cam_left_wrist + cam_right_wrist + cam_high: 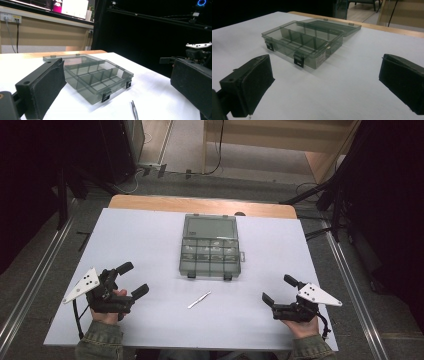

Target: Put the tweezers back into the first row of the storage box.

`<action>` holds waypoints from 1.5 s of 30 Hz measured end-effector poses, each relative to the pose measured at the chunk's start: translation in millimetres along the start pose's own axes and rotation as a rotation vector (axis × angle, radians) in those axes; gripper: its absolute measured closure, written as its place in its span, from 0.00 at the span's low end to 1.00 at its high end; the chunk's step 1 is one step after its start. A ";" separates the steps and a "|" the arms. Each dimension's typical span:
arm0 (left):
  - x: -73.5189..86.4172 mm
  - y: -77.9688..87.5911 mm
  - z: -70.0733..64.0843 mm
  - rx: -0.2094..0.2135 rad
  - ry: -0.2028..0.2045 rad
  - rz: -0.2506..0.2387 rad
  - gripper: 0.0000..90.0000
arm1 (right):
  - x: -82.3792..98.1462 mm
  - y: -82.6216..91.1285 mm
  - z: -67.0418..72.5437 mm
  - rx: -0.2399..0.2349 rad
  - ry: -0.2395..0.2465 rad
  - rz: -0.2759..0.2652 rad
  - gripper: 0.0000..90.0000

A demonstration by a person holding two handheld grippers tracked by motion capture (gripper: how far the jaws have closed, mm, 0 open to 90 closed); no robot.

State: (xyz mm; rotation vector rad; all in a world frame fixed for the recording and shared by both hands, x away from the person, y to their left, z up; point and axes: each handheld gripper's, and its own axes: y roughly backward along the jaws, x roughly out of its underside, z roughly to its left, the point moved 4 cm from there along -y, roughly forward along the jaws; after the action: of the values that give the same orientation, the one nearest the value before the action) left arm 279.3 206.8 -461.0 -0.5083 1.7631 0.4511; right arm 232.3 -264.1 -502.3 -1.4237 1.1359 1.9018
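Observation:
A smoky clear compartment box (210, 251) lies open at the table's middle, its lid (210, 226) folded flat behind it. Its divided cells show in the left gripper view (100, 77) and the right gripper view (304, 42). Thin metal tweezers (199, 300) lie on the white table top in front of the box, also in the left gripper view (135, 111). My left gripper (133, 278) rests at the near left, open, with nothing between its jaws. My right gripper (277, 288) rests at the near right, open and empty, pointing toward the box.
The white table top (150, 245) ends in a wooden strip (150, 202) at the far side. Black stands and cables (320, 195) flank the table on the floor. A metal rail (30, 280) runs along the left.

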 end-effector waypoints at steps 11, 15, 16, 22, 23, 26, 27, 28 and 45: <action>0.3 -1.4 -1.2 0.011 0.002 0.003 0.00 | 0.0 -0.2 1.0 -0.004 -0.008 0.003 0.00; 0.6 -1.9 -1.6 0.012 0.006 0.005 0.00 | -2.0 1.0 2.2 0.002 -0.004 -0.008 0.00; 0.5 -1.8 -1.7 0.011 0.006 0.005 0.00 | -4.3 1.4 4.3 0.000 -0.002 -0.018 0.00; 0.6 -1.2 -1.2 0.008 0.002 0.007 0.00 | -7.2 -3.7 7.6 -0.019 0.004 -0.006 0.00; 0.6 -1.1 -1.3 0.005 0.002 0.007 0.00 | -7.5 -4.7 7.6 -0.021 0.007 -0.004 0.00; 1.0 -1.3 -1.5 0.005 0.000 0.012 0.00 | -8.4 -6.9 8.4 -0.031 0.009 0.004 0.00; 1.1 -1.4 -1.7 0.005 -0.001 0.013 0.00 | -9.3 -7.6 9.0 -0.038 0.007 0.008 0.00; 1.0 -1.5 -2.0 0.006 0.000 0.011 0.00 | -10.2 -8.0 9.5 -0.042 0.010 0.011 0.00; -0.1 0.2 -0.9 0.003 -0.003 0.006 0.00 | -29.2 -39.5 27.9 -0.131 0.044 0.088 0.00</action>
State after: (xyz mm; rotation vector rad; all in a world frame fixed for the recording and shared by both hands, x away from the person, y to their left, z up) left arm 278.6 206.4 -460.7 -0.5003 1.7625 0.4528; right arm 258.4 -217.3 -484.6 -1.5150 1.1292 2.0487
